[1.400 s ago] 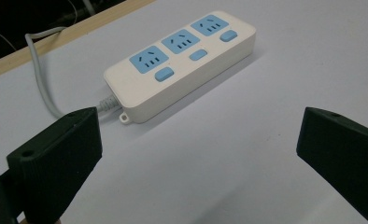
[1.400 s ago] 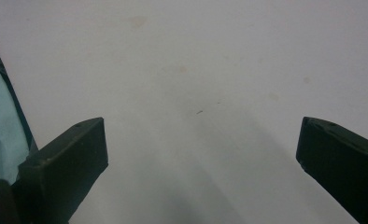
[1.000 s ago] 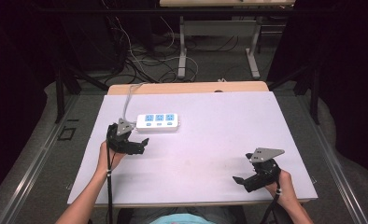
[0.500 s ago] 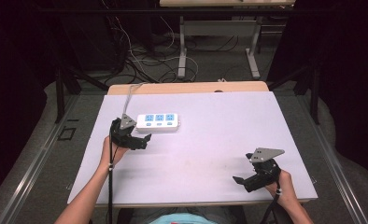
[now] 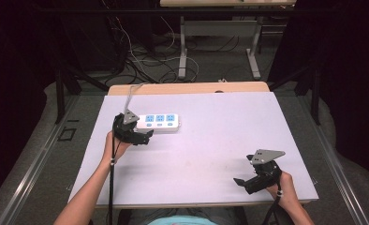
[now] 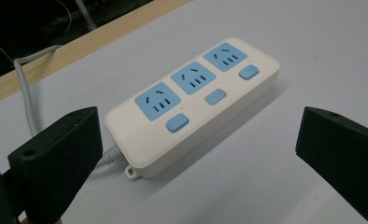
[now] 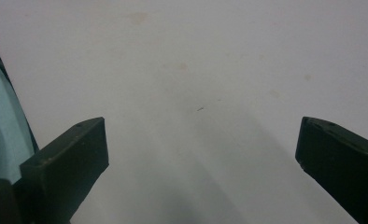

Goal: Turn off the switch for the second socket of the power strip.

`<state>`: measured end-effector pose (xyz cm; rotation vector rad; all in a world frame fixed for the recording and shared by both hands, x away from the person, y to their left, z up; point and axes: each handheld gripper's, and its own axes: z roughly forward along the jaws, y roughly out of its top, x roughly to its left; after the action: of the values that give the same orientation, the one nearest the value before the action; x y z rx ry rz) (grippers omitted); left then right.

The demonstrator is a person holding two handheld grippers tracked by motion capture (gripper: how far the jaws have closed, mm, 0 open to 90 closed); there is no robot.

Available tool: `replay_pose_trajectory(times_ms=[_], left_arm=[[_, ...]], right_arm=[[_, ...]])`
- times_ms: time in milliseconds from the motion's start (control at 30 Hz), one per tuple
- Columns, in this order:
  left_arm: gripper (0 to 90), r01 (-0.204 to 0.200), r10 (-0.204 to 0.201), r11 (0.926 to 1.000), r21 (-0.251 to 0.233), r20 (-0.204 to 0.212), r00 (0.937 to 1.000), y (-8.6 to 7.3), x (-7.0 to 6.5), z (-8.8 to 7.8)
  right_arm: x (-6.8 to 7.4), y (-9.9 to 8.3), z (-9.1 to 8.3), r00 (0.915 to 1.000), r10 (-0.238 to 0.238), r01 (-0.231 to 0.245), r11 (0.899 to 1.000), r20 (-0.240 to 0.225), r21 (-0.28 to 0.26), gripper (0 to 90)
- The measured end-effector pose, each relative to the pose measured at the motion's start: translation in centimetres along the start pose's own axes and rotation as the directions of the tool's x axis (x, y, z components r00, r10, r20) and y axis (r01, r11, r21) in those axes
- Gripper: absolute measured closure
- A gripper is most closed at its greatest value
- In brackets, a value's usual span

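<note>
- The power strip (image 6: 191, 102) lies flat on the tabletop (image 5: 210, 140), toward its far left.
- The left gripper (image 5: 145, 137) hovers just beside its cord end, fingers spread wide.
- The right gripper (image 5: 239, 182) idles well apart, fingers also spread.
- The strip looks rigid, light and smooth; I'd grip it across the narrow sides.
</note>
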<state>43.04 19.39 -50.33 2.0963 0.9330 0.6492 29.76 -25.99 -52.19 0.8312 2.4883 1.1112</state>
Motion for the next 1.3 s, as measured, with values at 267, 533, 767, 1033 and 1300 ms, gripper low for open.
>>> replay_pose_trajectory(times_ms=[267, 533, 767, 1033, 1300], left_arm=[[0.4, 0.009, -0.009, 1.0000, -0.002, -0.008, 0.9999, 0.4, 0.3, 0.7], [0.0, 0.026, -0.026, 0.9997, 0.003, -0.013, 0.9996, 1.0, 0.3, 2.1], [0.0, 0.043, -0.042, 0.9990, 0.017, -0.017, 0.9990, 1.3, 0.6, 3.2], [0.0, 0.051, -0.050, 0.9983, 0.028, -0.029, 0.9983, 1.5, 0.8, 4.3], [1.7, 0.057, -0.056, 0.9979, 0.032, -0.028, 0.9980, 1.5, 0.7, 5.4]], right_arm=[[0.0, 0.0, -0.1, 1.0000, -0.008, 0.008, 1.000, 0.000, -0.004, 2.0], [0.1, -0.1, -0.1, 1.0000, -0.007, 0.007, 1.000, 0.002, -0.002, 2.0], [0.0, 0.0, -0.1, 0.9997, -0.022, 0.022, 1.000, -0.005, 0.012, 2.0], [0.1, 0.0, -0.1, 0.9998, -0.018, 0.018, 1.000, 0.004, -0.001, 2.0], [0.1, 0.0, -0.1, 0.9999, -0.016, 0.016, 1.000, -0.001, 0.010, 2.0]])
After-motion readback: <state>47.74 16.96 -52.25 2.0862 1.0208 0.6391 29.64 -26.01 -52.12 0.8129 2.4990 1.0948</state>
